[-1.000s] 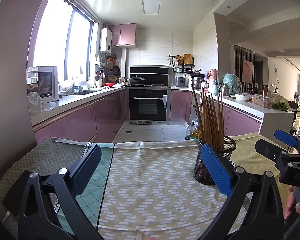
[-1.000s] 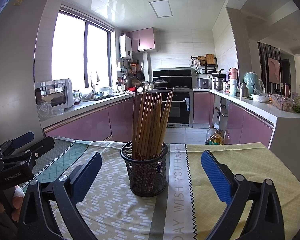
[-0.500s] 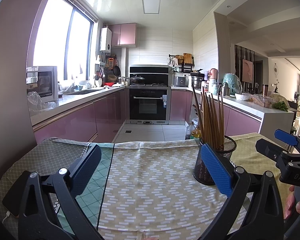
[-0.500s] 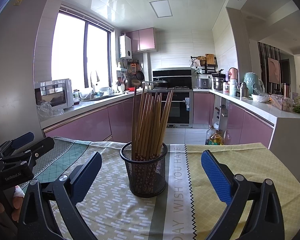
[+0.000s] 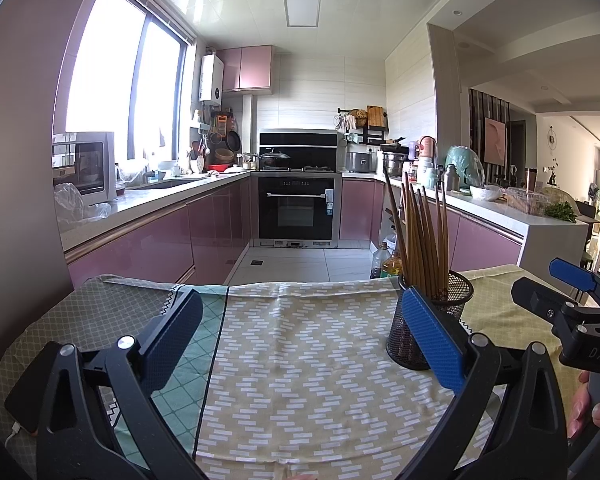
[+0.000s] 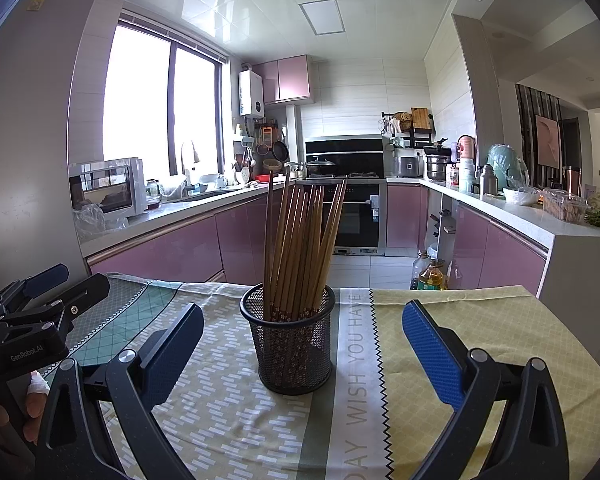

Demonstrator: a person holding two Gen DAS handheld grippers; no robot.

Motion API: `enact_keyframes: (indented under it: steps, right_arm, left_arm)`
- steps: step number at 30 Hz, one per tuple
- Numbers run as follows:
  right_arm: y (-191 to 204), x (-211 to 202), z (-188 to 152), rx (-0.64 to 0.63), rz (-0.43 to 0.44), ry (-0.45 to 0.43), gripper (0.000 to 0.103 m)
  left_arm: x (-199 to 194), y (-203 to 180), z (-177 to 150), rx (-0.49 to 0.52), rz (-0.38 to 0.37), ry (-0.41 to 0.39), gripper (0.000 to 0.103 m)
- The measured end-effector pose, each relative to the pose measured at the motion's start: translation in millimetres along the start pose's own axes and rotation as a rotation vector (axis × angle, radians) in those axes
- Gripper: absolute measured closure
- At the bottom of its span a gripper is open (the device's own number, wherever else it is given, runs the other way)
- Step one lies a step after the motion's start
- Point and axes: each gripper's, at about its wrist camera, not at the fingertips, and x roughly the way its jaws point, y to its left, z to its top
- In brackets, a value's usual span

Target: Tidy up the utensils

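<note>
A black mesh holder [image 6: 290, 344] stands upright on the table, holding several wooden chopsticks [image 6: 300, 248]. It sits just ahead of my right gripper [image 6: 302, 346], which is open and empty, the holder in line with the gap between the fingers. In the left wrist view the holder [image 5: 456, 292] and chopsticks [image 5: 420, 236] stand at the right, partly behind my right-hand finger. My left gripper [image 5: 302, 344] is open and empty over the bare cloth. The right gripper [image 5: 572, 304] shows at the far right there; the left gripper [image 6: 40, 300] shows at the left in the right wrist view.
Patterned cloths [image 5: 300, 360] cover the table. A phone with a white cable [image 5: 24, 400] lies at its left edge. Beyond the far edge is the kitchen floor with oil bottles [image 6: 430, 276], pink cabinets [image 5: 148, 248] and an oven [image 5: 296, 208].
</note>
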Motion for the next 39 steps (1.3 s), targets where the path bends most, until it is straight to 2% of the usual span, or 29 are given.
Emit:
enact_keyframes:
  steps: [26,34,39]
  right_arm:
    - [-0.2,1.5,-2.0,0.006,-0.001,0.004,0.007]
    - [-0.6,1.1,-3.7,0.005,-0.006,0.007,0.007]
    - [-8.1,1.5,-6.4,0.002,-0.026,0.023,0.007]
  left_arm:
    - [0.6,0.0,-1.5,-0.002,-0.002,0.004,0.005]
    - [-2.7,2.8,-8.2,0.000,0.022,-0.009,0.005]
    - [1.0,3.2,-7.6,0.007,0.014,0.023,0.005]
